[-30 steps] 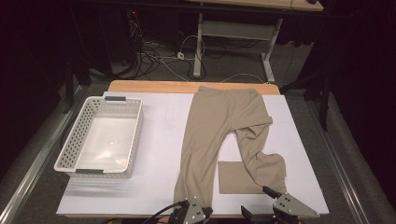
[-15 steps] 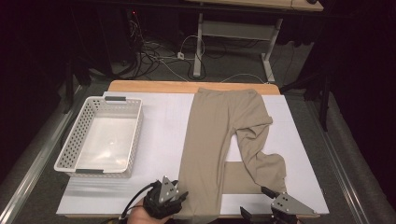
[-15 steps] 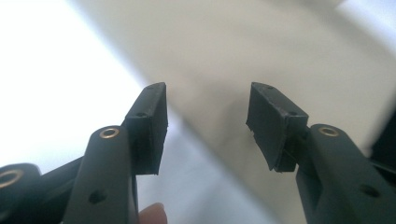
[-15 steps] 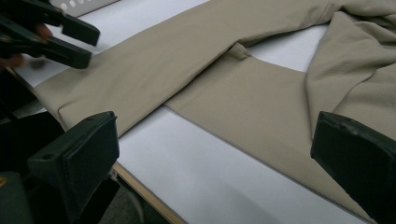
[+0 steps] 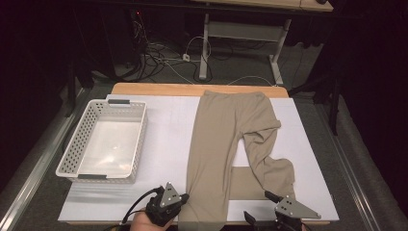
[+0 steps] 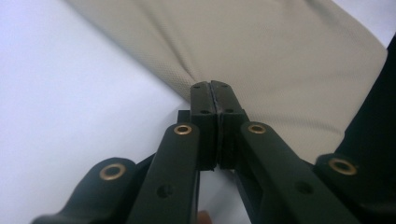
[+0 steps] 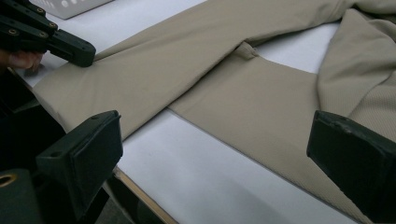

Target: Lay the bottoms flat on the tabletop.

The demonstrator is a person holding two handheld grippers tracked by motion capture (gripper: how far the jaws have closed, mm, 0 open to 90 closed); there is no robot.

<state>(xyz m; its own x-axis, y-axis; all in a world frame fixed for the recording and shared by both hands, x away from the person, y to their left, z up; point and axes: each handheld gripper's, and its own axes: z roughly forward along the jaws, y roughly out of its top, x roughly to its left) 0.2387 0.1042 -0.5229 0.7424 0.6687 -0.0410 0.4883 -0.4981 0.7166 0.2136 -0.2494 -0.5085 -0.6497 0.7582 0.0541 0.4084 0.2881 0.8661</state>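
Pinching the near-left hem of the trousers (image 5: 226,144), the left gripper (image 5: 185,198) is clamped shut on the fabric edge; the right gripper (image 5: 262,217) waits wide open just right of that hem. Folding seems underway; next it likely needs a matching grip. The trousers lie right of the basket (image 5: 82,139), long axis running away, waistband far.

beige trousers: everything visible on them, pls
The beige trousers lie flat on the white table cover, waistband at the far edge, hems toward the person. The fabric looks thin with a fine knit texture. One leg runs straight; the other is bent and creased, its lower part folded across. The left claw, jaws together, meets the straight leg's edge near the hem; a pinch cannot be confirmed.
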